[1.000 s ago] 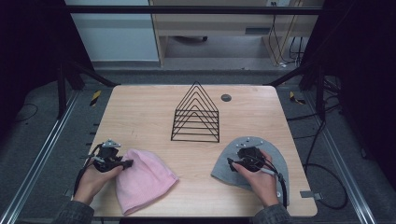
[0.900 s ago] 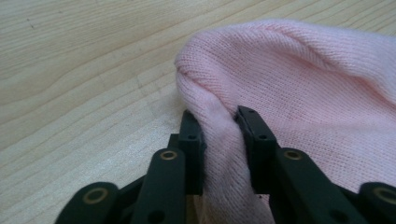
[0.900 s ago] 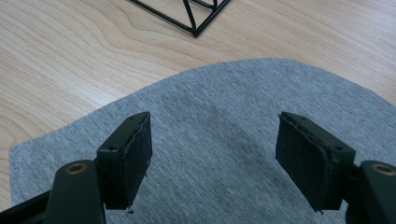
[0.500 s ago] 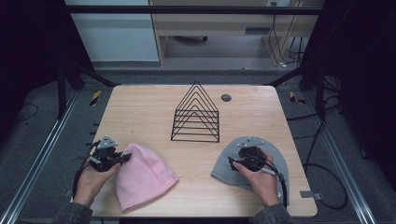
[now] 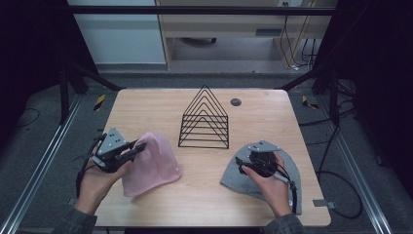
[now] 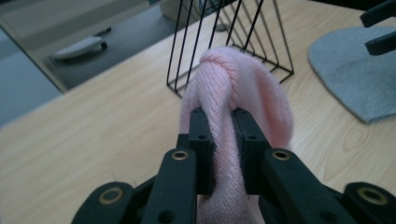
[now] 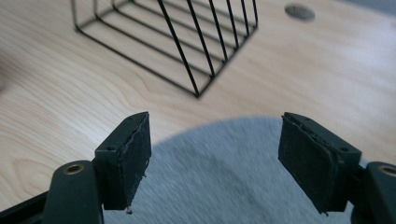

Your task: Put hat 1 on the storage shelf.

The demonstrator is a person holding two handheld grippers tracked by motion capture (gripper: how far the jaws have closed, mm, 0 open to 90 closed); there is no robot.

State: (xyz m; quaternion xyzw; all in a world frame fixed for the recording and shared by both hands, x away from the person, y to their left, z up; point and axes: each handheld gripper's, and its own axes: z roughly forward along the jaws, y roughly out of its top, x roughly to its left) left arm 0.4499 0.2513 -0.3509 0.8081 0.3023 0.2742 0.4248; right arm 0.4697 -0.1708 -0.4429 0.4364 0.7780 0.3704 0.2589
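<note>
A pink knit hat [image 5: 152,165] lies at the front left of the wooden table [image 5: 146,107]. My left gripper [image 5: 138,149] is shut on the hat's left edge, having closed on it within the last second, and holds that part up off the table. In the left gripper view the pink hat [image 6: 238,84] is bunched between the pads of the left gripper [image 6: 223,126]. A grey knit hat [image 5: 234,178] lies flat at the front right. My right gripper [image 5: 242,165] hovers open just over it. In the right gripper view the grey hat [image 7: 219,186] shows under the wide-spread jaws of the right gripper [image 7: 215,154].
A black wire rack [image 5: 204,122] of triangular frames stands at the table's middle, between and beyond the two hats. It also appears as the rack [image 6: 224,32] and the rack [image 7: 187,42]. A round grommet [image 5: 235,102] sits near the far edge. Metal rails run along both sides.
My left gripper closed on the pink hat's edge and rose, pulling that side up and toward the right. The right gripper has stayed over the grey hat.
</note>
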